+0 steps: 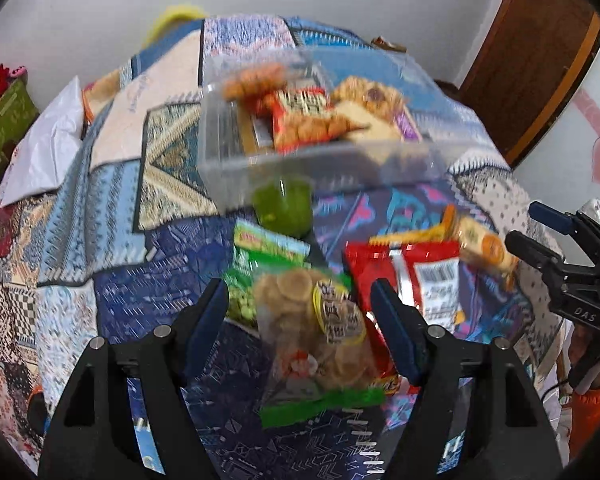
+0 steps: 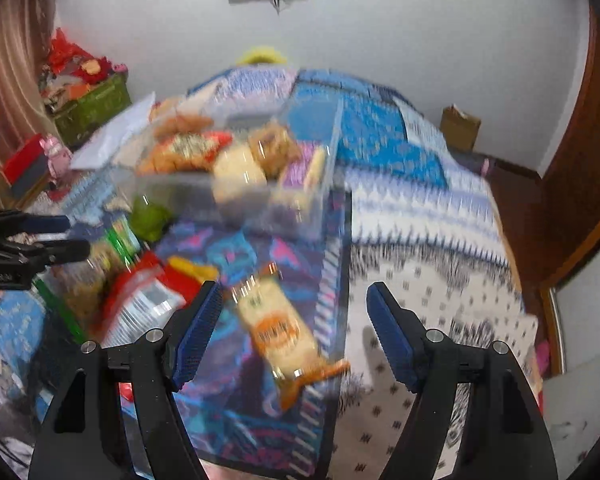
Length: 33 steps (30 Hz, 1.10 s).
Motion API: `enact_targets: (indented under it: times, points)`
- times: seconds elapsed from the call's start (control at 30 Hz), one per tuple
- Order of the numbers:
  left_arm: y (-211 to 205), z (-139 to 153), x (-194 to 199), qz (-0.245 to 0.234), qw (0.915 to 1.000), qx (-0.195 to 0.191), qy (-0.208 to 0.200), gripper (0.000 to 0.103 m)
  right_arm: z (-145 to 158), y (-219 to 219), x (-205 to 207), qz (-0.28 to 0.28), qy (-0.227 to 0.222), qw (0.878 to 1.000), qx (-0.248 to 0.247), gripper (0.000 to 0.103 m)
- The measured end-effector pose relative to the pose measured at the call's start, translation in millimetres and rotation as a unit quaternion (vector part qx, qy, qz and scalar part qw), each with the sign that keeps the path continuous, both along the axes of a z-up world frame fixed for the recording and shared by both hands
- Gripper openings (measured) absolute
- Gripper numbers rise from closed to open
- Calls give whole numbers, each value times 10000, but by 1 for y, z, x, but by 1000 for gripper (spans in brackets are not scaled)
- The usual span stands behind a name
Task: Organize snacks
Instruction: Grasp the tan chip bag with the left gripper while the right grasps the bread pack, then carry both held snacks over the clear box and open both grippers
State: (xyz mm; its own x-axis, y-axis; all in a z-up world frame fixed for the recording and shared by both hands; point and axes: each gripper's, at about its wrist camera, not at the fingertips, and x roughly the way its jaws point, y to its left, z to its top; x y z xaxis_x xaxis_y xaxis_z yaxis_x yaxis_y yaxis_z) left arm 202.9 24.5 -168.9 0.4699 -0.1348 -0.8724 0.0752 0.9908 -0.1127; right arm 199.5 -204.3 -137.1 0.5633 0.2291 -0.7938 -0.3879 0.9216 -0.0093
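A clear bag of round biscuits with a green strip (image 1: 320, 320) lies on the patterned blue quilt (image 1: 112, 248) between the spread, empty left gripper (image 1: 300, 300). The right gripper (image 2: 294, 308) gapes over an orange-ended cracker packet (image 2: 280, 328). The far clear plastic box (image 1: 320, 160) of snacks is blurred.

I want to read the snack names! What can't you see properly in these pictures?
- Left wrist view: print on the round-cracker bag is blurred by motion.
- Right wrist view: label on the biscuit pack is smeared too.
- Both views: the clear box holds snacks piled up, hiding the lower ones.
- The green cup is partly behind the box.
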Motion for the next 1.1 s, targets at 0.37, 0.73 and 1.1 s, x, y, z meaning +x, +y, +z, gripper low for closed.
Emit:
enact_targets:
  times: [0.37,0.73,1.1]
  points:
    - [-16,-26,-4,-89,9998,188,5,73,-36,0,7,64,493,9987,136,66]
    - [5,-35,-25,13,10000,-40,0,61,-36,-3,-11,215,653,9970,368,33]
    - [5,-22,-35,23,9996,-112,-273,45,-17,-5,-23,119,388,9971,647,32]
